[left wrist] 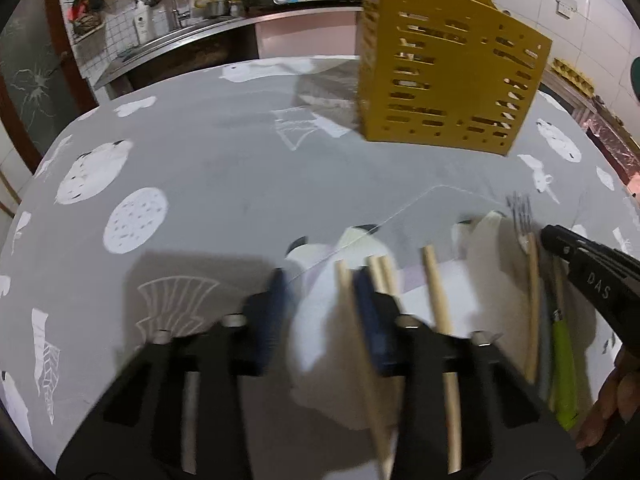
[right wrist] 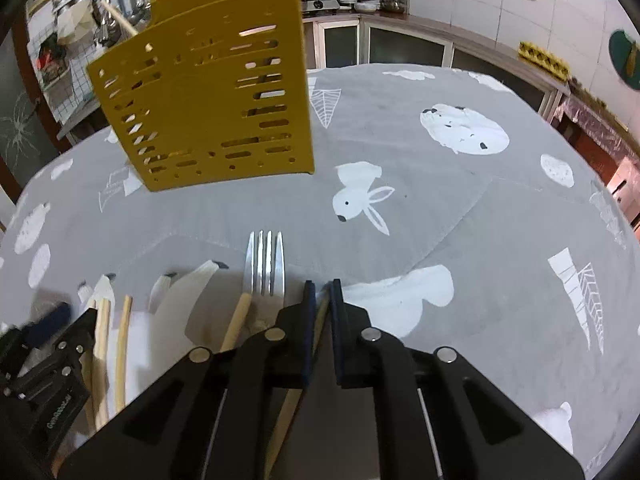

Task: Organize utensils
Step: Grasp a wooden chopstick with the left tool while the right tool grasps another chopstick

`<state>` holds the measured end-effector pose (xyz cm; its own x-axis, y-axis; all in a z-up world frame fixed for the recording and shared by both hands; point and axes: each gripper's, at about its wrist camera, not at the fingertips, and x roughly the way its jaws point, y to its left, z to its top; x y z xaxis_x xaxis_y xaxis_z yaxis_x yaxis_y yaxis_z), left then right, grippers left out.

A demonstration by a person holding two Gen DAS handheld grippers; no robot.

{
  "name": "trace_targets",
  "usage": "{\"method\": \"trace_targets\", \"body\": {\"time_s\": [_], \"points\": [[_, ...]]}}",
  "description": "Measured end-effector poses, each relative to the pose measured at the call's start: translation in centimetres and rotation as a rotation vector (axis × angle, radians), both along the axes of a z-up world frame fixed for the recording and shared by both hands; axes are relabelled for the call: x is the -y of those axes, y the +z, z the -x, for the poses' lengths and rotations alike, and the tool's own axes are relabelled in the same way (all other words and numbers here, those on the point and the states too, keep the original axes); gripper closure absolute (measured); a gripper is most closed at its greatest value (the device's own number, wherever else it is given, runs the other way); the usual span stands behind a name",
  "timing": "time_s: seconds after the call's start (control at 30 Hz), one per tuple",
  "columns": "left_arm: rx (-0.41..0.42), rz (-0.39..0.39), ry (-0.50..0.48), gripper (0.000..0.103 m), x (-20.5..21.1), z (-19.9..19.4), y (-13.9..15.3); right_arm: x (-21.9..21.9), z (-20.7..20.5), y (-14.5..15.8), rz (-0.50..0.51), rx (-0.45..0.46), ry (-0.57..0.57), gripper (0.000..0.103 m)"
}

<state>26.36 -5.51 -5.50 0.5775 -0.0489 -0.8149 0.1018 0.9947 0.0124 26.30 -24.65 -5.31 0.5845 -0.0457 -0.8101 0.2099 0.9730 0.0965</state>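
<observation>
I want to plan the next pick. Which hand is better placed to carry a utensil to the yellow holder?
The right gripper: its fingers already pinch a wooden handle. The left gripper is open over chopsticks.

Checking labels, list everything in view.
utensil holder: 1, yellow, slotted, upright at the far side of the table
chopsticks: at least 4, pale wood, lying near the left hand-held gripper
chopstick: 1, sticking out of the holder
fork: 1, steel tines
green-handled utensil: 1, right of the fork
tablecloth: grey, white prints
left hand-held gripper: open, over the chopsticks
right hand-held gripper: closed on a wooden handle
</observation>
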Motion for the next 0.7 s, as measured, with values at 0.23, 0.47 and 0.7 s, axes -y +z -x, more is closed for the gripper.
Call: {"method": "trace_targets", "body": {"time_s": [0.23,0.47,0.7], "points": [[-0.036,0.076,0.008,0.097,-0.1,-0.5,0.2,0.9,0.5,0.9,-0.026,0.033,-0.005,0.096],[0.003,0.128,0.030,0.098,-1.0,-0.4,1.5,1.6,1.0,3.8,-0.022,0.117,-0.007,0.097],[0.128,0.130,0.022,0.099,-1.5,0.7,5.2,2.0,2.0,7.1,-0.005,0.226,0.011,0.098]]}}
